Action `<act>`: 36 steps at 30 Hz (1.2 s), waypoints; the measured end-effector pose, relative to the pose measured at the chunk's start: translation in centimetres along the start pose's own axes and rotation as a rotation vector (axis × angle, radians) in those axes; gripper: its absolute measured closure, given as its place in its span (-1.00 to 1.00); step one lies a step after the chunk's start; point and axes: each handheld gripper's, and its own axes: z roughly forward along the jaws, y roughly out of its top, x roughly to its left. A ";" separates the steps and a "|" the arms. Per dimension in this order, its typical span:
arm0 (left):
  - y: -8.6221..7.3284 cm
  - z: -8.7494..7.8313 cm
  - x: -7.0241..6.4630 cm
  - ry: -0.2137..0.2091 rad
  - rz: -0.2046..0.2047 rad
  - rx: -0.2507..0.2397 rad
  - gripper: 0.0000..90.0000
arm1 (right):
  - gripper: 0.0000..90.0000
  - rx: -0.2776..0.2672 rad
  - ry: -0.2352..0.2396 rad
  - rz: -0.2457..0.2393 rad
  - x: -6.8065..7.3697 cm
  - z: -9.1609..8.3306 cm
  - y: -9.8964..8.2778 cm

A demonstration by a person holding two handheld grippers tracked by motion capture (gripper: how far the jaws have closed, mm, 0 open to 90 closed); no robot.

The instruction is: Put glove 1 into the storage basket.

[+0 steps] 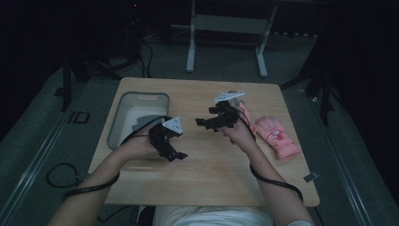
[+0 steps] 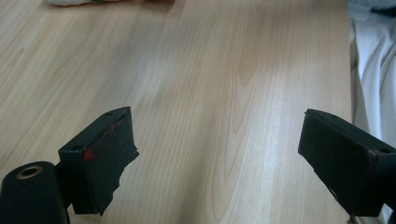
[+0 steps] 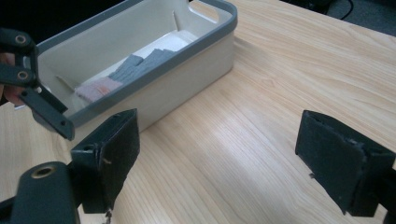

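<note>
Both grippers hang above the bare middle of the table (image 1: 202,174) with jaws spread wide and nothing between them — the left gripper (image 1: 175,155) at about seven o'clock, the right gripper (image 1: 203,123) near centre. At three o'clock a pink glove (image 1: 277,136) lies flat; at ten o'clock sits a bin (image 1: 141,96) — grey cloth (image 3: 140,63) inside.

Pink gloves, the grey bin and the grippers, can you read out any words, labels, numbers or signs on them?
No readable text in any view.
Pink gloves: a small red and white picture patch, too small and blurred to read.
Grey bin: no label on its wall; the folded cloths inside carry no print.
Left gripper: just red paint dabs, no letters.
Right gripper: no markings.
</note>
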 end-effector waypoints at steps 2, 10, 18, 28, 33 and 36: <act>0.4 0.4 -0.4 -0.004 0.008 -0.002 -0.77 | -0.70 -0.004 -0.036 -0.024 -0.2 -0.6 -0.4; 0.9 2.3 -2.3 -0.028 0.033 0.002 -0.77 | -0.39 -0.030 -0.090 -0.037 -1.6 -2.0 -1.3; -0.4 4.9 -3.6 -0.036 0.019 0.064 -0.77 | 0.12 -0.048 -0.226 0.011 -4.9 -4.2 -1.9; -2.9 6.7 -4.8 -0.019 -0.056 0.052 -0.77 | 0.55 0.045 -0.369 0.047 -9.5 -4.5 -1.8; -3.7 7.4 -5.9 0.017 -0.052 0.074 -0.77 | 0.43 0.109 -0.374 0.033 -10.5 -2.5 -2.9; -4.0 7.5 -6.1 0.026 -0.066 0.049 -0.77 | 0.35 0.164 -0.400 0.018 -11.1 -1.1 -3.9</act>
